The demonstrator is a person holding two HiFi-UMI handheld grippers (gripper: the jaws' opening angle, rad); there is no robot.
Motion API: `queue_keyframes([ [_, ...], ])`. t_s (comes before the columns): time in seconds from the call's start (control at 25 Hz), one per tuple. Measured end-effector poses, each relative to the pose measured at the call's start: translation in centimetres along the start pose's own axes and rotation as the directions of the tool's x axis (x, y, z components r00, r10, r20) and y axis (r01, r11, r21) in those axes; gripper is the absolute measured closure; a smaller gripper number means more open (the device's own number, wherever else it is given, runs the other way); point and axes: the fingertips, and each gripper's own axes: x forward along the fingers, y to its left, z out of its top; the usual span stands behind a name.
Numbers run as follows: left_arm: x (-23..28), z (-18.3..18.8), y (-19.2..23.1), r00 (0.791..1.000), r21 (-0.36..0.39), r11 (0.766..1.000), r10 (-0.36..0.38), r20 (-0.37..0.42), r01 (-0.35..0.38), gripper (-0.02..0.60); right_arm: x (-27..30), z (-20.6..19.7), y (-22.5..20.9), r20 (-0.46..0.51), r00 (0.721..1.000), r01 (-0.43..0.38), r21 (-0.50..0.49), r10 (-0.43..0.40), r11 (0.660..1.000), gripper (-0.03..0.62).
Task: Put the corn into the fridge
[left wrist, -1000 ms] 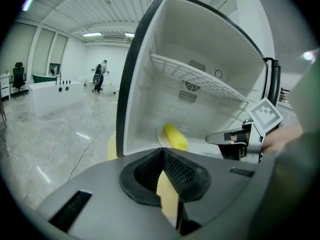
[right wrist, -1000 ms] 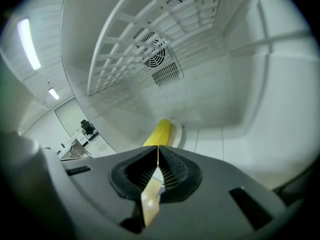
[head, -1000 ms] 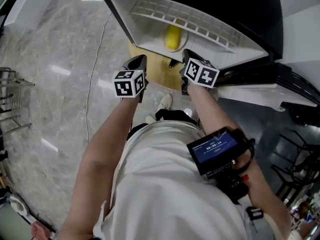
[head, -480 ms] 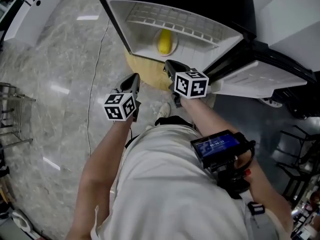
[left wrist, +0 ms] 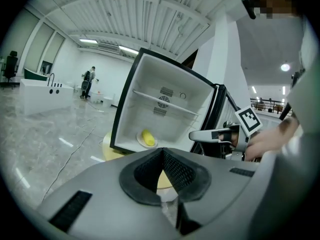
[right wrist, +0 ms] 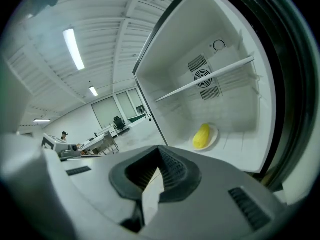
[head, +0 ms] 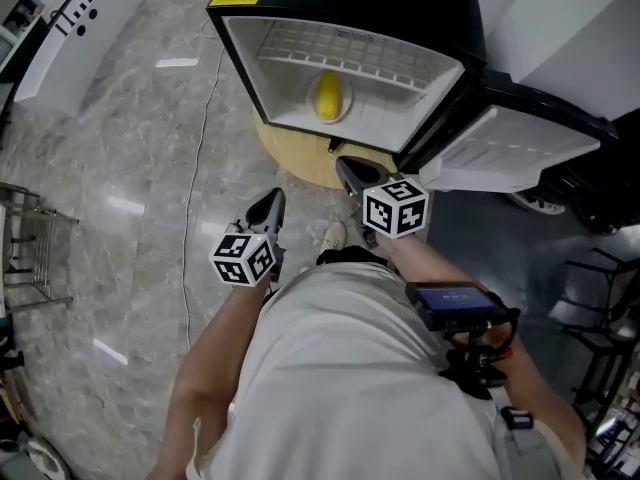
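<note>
The yellow corn (head: 327,96) lies on a white plate (head: 345,106) on the floor of the open fridge (head: 300,118). It also shows in the left gripper view as the corn (left wrist: 147,138) and in the right gripper view as the corn (right wrist: 201,135) on its plate (right wrist: 214,135). My left gripper (head: 268,206) hangs over the floor, well short of the fridge, shut and empty. My right gripper (head: 350,172) is just in front of the fridge opening, jaws together with nothing in them. From the left gripper (left wrist: 161,170) I see the right gripper (left wrist: 200,135) beside the fridge.
The fridge door (head: 520,148) stands open to the right. The fridge sits on a round wooden base (head: 300,163). A cable (head: 195,168) runs across the marble floor. A metal rack (head: 25,248) is at the left and a white counter (head: 70,38) at the top left.
Both grippers have pulled back from the fridge opening toward the person, shut and empty. The corn stays on its plate inside.
</note>
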Motion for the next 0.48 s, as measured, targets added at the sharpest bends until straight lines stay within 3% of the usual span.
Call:
queue_keyframes([
  [0.48,-2.6,-1.0,-0.3,1.0,-0.033,0.999,0.002,0.02,-0.002,0.574,-1.4,-0.7,3.0,0.015,0.999,-0.029,-0.062,0.03,0.998,0.586],
])
